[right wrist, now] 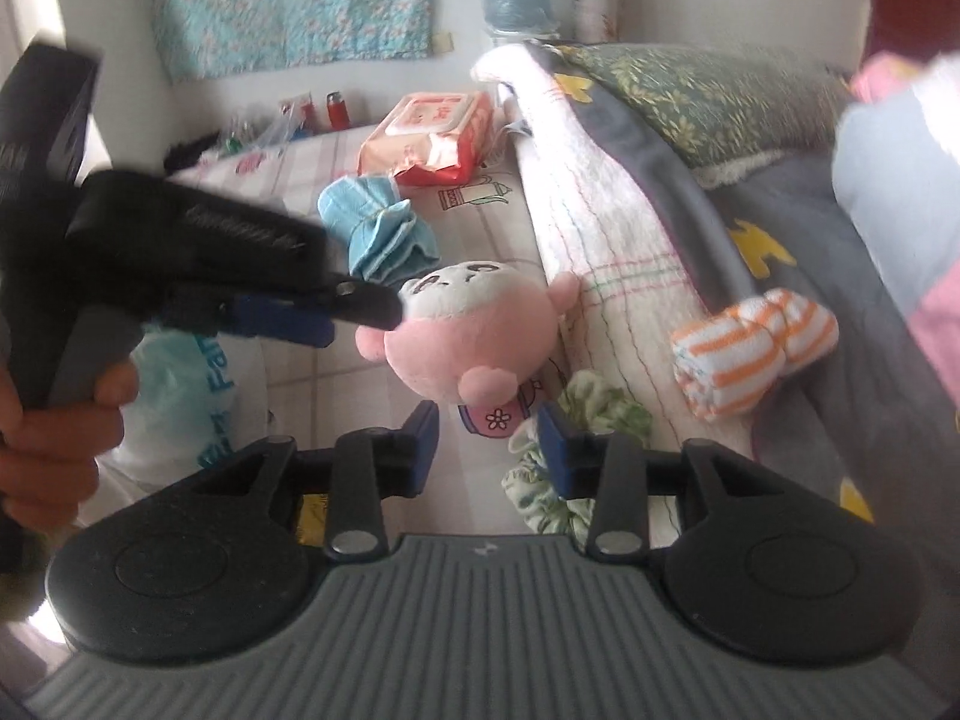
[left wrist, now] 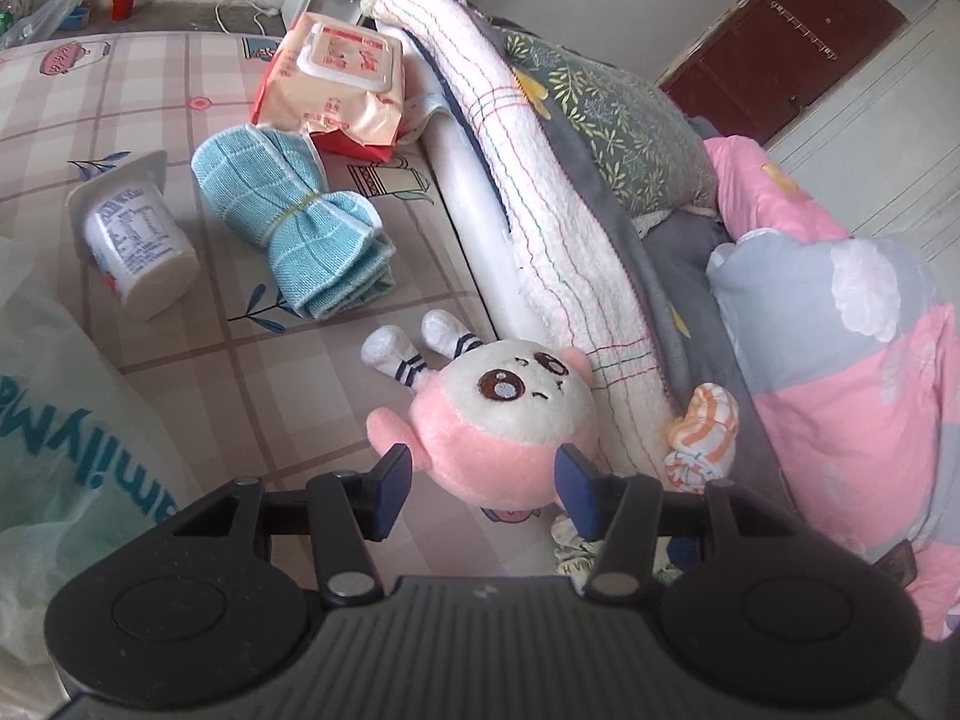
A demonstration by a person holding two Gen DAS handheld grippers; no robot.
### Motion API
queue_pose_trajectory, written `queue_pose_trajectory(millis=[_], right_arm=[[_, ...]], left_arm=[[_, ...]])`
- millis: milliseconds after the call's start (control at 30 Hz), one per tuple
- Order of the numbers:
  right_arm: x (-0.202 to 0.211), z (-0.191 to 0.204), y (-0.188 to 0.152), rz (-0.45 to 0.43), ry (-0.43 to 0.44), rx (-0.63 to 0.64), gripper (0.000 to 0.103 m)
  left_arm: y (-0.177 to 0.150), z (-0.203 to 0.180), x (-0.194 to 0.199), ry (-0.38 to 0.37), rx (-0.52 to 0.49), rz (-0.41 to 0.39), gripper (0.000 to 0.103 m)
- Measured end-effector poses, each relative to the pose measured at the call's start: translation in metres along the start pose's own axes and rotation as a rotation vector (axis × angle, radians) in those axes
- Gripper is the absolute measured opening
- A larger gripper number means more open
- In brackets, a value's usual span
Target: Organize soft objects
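Blue-padded fingers of the left hand-held gripper (left wrist: 483, 483) sit closest to the lens, spread apart on either side of a pink and white plush toy (left wrist: 504, 414). The pads flank the toy's round pink body but whether they press it cannot be told. From the right wrist view the same gripper reaches in from the left, blurred, its tips at the toy's white face, and the toy appears raised a little off the worktop (left wrist: 180, 90), though that is uncertain.

The right hand-held gripper (right wrist: 487, 447) is spread wide and holds nothing. Just beyond its right finger lies a green floral scrunchie (right wrist: 576, 462).

Other soft things lie scattered. A blue checked cloth (left wrist: 294, 216), rolled and bound with a band, rests on the patterned worktop between a white plastic cup (left wrist: 135, 240) on its side and a pack of wet wipes (left wrist: 336, 84). A small orange-striped rolled cloth (right wrist: 753, 348) sits on the grey blanket (right wrist: 798, 276) of the bed, beside a white towel (left wrist: 540, 180) draped over the edge. A plastic shopping bag (left wrist: 66, 420) lies at the near left.

Judging from this, sorting is at an early stage: no gathered pile or container of soft items is visible, and the plush toy looks like the item in hand, with the cloths and scrunchie left to deal with.
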State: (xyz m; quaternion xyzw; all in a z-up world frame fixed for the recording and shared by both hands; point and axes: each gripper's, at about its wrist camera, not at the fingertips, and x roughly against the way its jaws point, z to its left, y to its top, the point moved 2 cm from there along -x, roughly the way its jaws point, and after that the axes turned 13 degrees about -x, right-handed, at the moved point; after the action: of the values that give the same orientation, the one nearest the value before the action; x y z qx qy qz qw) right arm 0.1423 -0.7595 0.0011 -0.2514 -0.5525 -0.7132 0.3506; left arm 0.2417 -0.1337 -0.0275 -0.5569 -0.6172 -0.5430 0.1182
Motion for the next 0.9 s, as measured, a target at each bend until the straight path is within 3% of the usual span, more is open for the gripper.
queue_pose_trajectory(millis=[367, 467, 533, 633, 900], right_arm=[[-0.042, -0.003, 0.012, -0.002, 0.0, -0.036, 0.043], [-0.048, -0.005, 0.015, -0.006, 0.007, -0.049, 0.037], [-0.051, -0.006, 0.017, -0.005, 0.013, -0.054, 0.027], [-0.052, -0.006, 0.019, -0.008, 0.024, -0.052, 0.021], [-0.041, -0.002, 0.037, -0.083, 0.053, -0.068, 0.014]], left_arm=[[0.007, 0.008, -0.018, 0.002, 0.024, 0.034, 0.053], [0.011, 0.01, -0.02, -0.002, 0.03, 0.03, 0.054], [0.015, 0.01, -0.022, -0.002, 0.035, 0.026, 0.057], [0.02, 0.012, -0.026, -0.007, 0.048, 0.029, 0.058], [0.021, 0.019, -0.018, -0.025, 0.084, 0.014, 0.059]])
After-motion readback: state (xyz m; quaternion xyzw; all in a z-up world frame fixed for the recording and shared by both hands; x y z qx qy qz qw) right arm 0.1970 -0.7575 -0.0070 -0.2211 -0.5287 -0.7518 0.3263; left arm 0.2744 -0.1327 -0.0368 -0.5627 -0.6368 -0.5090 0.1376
